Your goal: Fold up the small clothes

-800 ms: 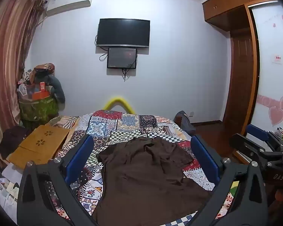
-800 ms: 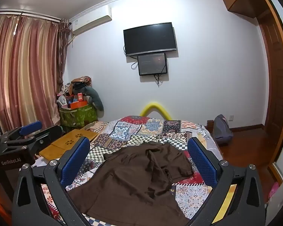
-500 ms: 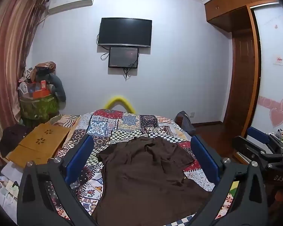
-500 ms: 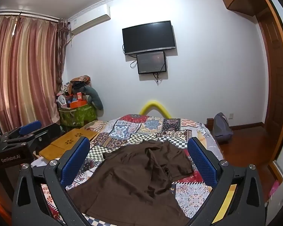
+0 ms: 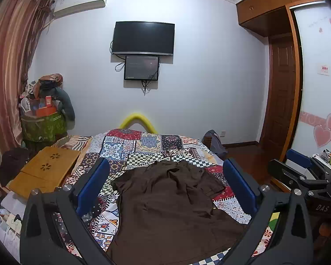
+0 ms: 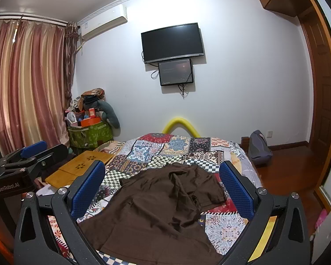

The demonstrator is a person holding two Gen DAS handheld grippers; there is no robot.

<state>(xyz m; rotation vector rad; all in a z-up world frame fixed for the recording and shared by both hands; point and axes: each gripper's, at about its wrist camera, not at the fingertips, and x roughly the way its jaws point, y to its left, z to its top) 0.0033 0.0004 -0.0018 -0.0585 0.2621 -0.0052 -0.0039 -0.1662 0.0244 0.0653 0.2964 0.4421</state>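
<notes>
At your far left the curtain [image 6: 26,84] hangs along the window wall, and past it a green bin [image 6: 89,135] piled with odds and ends sits in the room's corner. Just right of that, a wooden tray [image 5: 45,171] lies against the bed's left edge. Your left gripper [image 5: 165,186] hovers above the near end of the bed [image 5: 143,146], its blue pads [image 5: 92,185] spread wide with nothing between them. Framed in that gap is the brown shirt [image 5: 172,207], which lies crumpled on the patchwork quilt, its wide hem toward the near edge of the bed and its bunched collar end reaching about the middle; one short sleeve [image 6: 209,190] sticks out toward the bed's right edge. Your right gripper [image 6: 162,188] is held beside the left one, also above the near end, with its fingers [image 6: 236,190] just as far apart and touching no cloth. From each wrist view you can see the other gripper off to the side, clear of the shirt. A yellow arch [image 5: 138,120] shows at the bed's far edge, and a TV [image 5: 143,38] with a small screen [image 5: 141,67] under it hangs on the wall above. A grey bag [image 6: 259,148] rests on the floor by the far right corner of the bed, and the wooden door [image 5: 281,92] stands at your far right
</notes>
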